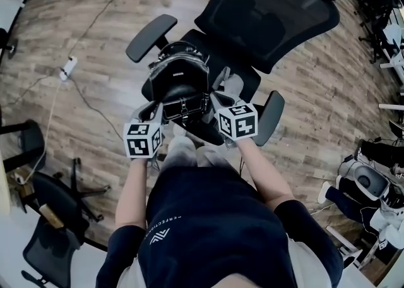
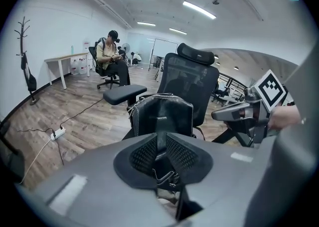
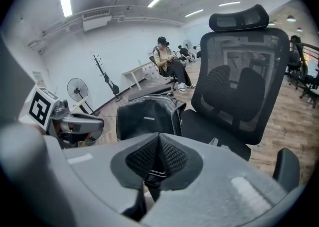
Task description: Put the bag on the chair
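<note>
The black leather bag [image 1: 180,84] stands upright over the front of the black mesh office chair [image 1: 271,9], near its left armrest [image 1: 151,37]. My own jaws hide whether its bottom rests on the seat. My left gripper [image 1: 154,111] grips one of the bag's straps; in the left gripper view the pads [image 2: 144,154] press on the black strap [image 2: 162,136] below the bag [image 2: 162,114]. My right gripper [image 1: 218,98] grips the other strap; in the right gripper view its pads [image 3: 172,156] meet on a thin strap with a buckle [image 3: 155,172], in front of the bag [image 3: 147,119].
A power strip [image 1: 67,67] and its cable lie on the wooden floor at left. Other black chairs [image 1: 50,217] stand at lower left. The chair's right armrest [image 1: 270,116] is beside my right gripper. A person [image 2: 110,54] sits far off near a desk and coat stand [image 2: 27,71].
</note>
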`<state>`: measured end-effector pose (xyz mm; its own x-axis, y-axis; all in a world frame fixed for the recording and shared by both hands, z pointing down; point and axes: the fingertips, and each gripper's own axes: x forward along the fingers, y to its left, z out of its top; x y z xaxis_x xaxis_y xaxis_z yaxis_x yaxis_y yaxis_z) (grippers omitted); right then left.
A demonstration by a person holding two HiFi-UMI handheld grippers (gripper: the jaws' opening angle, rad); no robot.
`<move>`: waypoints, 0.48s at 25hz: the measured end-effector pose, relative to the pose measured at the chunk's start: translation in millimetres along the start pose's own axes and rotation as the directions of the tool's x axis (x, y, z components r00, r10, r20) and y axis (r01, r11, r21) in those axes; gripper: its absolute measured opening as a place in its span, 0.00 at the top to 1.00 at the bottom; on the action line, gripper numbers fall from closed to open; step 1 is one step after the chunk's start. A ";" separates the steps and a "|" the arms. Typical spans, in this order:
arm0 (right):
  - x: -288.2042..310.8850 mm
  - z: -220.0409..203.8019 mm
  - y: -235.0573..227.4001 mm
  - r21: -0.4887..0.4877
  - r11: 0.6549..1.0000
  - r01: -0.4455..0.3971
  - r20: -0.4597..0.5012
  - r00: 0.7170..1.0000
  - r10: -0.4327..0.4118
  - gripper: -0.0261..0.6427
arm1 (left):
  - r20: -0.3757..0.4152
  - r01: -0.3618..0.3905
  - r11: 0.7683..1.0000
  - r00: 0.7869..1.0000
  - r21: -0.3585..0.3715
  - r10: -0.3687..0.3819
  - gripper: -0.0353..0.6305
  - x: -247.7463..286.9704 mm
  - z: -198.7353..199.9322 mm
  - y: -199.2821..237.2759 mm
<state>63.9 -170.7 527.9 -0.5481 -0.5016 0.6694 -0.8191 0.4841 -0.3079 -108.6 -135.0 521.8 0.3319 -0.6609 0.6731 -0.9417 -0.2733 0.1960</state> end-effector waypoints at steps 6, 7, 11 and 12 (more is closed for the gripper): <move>-1.7 -8.1 4.3 0.004 1.000 -0.010 -0.036 0.999 0.010 0.96 | 0.001 -0.009 1.000 1.000 -0.006 0.009 0.85 -7.8 -2.6 -2.3; -1.7 -8.7 4.4 -0.001 1.000 -0.009 -0.040 0.999 0.009 0.96 | 0.002 -0.011 1.000 1.000 -0.006 0.011 0.85 -8.7 -2.4 -2.7; -1.4 -11.6 6.8 -0.013 1.000 -0.015 -0.053 0.998 0.014 0.96 | -0.006 -0.016 1.000 1.000 -0.008 0.016 0.85 -12.1 -5.8 -3.4; -2.1 -12.2 7.2 -0.012 1.000 -0.017 -0.056 0.998 0.017 0.96 | -0.011 -0.018 1.000 1.000 -0.010 0.018 0.85 -12.9 -7.8 -3.6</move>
<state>61.2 -157.4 532.6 -0.5513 -0.4528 0.7008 -0.8075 0.5009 -0.3116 -109.9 -120.1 518.0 0.3143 -0.6581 0.6842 -0.9481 -0.2544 0.1907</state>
